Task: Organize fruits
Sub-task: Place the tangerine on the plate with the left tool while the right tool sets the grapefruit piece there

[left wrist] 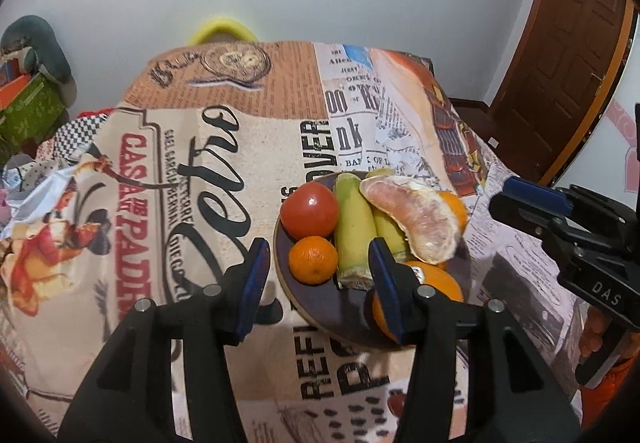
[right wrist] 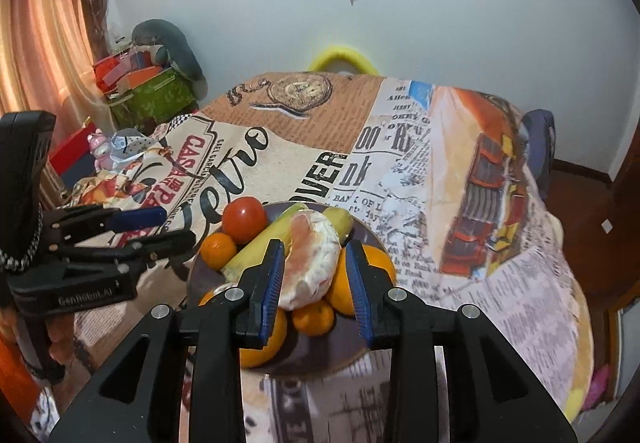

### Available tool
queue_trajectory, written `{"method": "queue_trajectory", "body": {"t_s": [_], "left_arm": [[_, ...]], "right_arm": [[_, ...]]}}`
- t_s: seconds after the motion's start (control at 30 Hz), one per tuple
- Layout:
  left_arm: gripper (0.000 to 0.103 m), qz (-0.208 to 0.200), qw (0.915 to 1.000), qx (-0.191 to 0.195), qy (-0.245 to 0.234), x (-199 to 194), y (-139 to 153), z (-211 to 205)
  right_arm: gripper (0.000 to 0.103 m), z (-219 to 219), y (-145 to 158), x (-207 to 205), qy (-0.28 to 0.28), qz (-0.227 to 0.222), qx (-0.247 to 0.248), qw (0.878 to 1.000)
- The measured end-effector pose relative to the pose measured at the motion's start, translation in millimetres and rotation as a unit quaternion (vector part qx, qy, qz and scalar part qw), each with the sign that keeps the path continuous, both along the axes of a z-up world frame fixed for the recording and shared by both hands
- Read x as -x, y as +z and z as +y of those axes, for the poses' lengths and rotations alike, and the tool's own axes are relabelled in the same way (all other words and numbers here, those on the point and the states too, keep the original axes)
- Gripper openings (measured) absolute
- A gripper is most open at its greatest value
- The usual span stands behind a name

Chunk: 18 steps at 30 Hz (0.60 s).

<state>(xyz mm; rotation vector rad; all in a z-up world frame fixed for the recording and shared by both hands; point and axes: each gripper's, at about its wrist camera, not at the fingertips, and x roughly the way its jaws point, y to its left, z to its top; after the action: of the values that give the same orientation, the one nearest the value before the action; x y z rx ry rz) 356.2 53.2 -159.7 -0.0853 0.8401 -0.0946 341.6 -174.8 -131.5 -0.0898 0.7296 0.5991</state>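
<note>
A dark round plate [left wrist: 320, 313] [right wrist: 344, 343] on the printed tablecloth holds a red tomato [left wrist: 310, 210] [right wrist: 245, 219], a small mandarin [left wrist: 313, 260] [right wrist: 218, 250], green-yellow bananas [left wrist: 354, 231] [right wrist: 256, 243], a peeled pomelo segment [left wrist: 416, 219] [right wrist: 314, 259] and oranges [left wrist: 436, 283] [right wrist: 372, 275]. My left gripper [left wrist: 318, 287] is open above the plate's near left part, around nothing. My right gripper [right wrist: 316, 289] is open, its fingers either side of the pomelo segment, apart from it. Each gripper shows in the other's view [left wrist: 560, 219] [right wrist: 132, 231].
The tablecloth [left wrist: 192, 171] [right wrist: 460, 183] covers the whole table. A yellow chair back [left wrist: 222, 29] [right wrist: 342, 57] stands at the far edge, a blue chair [right wrist: 540, 147] at the right. Boxes and clutter [right wrist: 140, 91] lie far left. A wooden door [left wrist: 568, 43] is at the right.
</note>
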Motion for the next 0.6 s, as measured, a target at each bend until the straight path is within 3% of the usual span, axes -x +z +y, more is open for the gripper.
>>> {"method": "queue_trajectory", "body": {"t_s": [0.3,0.6], "left_arm": [[0.052,-0.025,0.9996,-0.009,-0.001,49.7,35.0,-4.3],[0.054,-0.019,0.9997,-0.010,-0.007,90.6,37.6,-18.3]], "right_arm": [[0.029,-17.4,17.8,45.6,-0.012,-0.008,-0.009,1.000],[0.034,-34.8,19.3,87.3,-0.024,-0.007,-0.001,1.000]]}}
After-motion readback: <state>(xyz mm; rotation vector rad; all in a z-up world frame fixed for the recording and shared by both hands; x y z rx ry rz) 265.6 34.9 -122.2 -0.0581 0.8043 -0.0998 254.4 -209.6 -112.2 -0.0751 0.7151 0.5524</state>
